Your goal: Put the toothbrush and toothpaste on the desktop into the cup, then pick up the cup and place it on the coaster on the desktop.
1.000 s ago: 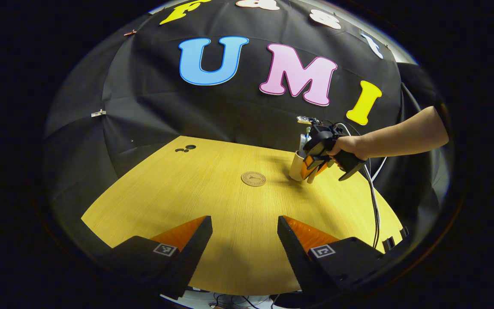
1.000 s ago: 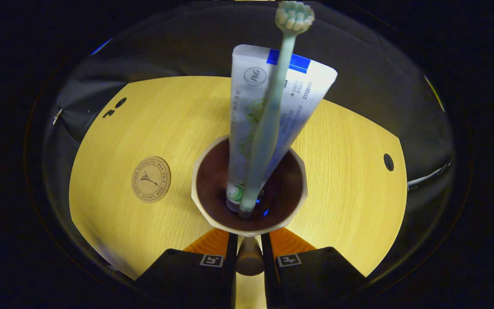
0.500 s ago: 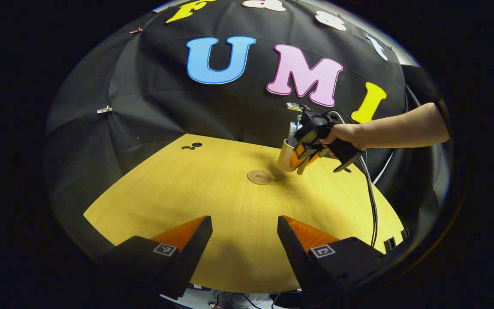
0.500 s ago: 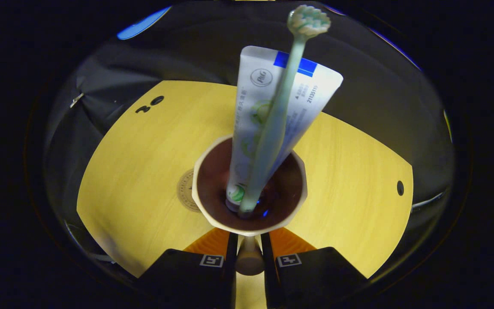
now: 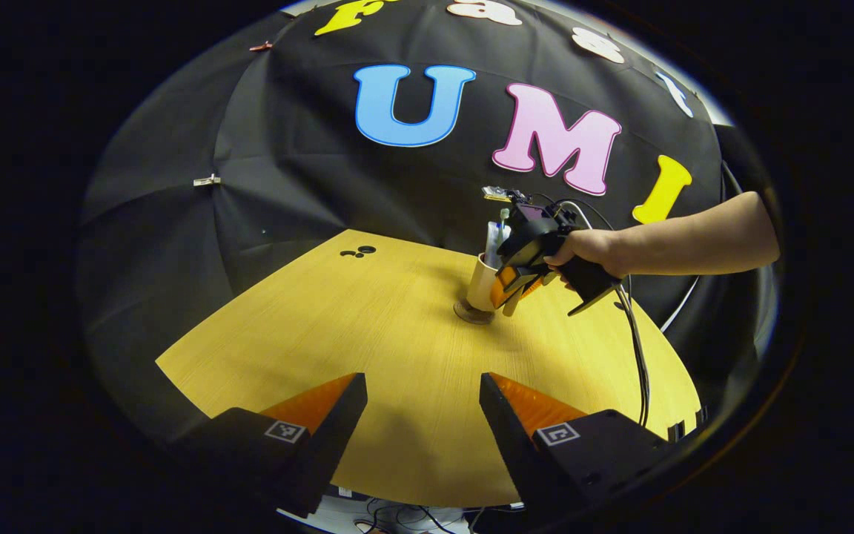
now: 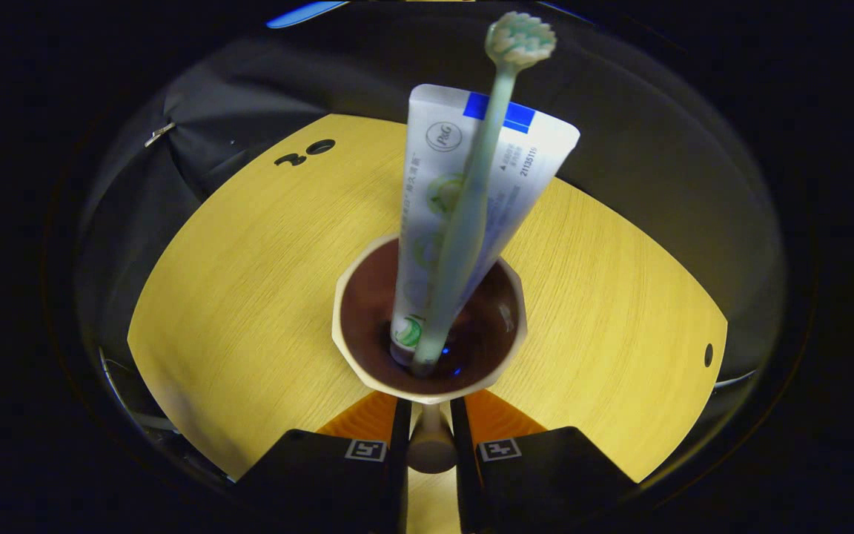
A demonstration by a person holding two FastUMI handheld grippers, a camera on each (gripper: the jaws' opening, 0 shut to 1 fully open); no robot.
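So my left gripper (image 5: 423, 415) sits spread wide with nothing in it, over the near edge of the table (image 5: 368, 356). Further out, toward the far right edge, my right gripper (image 6: 431, 434) is clamped on the handle of the cup (image 6: 431, 326), which sits right past its fingertips. The toothpaste (image 6: 464, 200) and toothbrush (image 6: 471, 208) stand inside, leaning away. In the left gripper view the cup (image 5: 482, 283) is over the coaster (image 5: 471, 313); can't tell if they're touching.

Right gripper (image 6: 431, 426) fingers pinched nearly together — left gripper (image 5: 423, 404) fingers spread wide.
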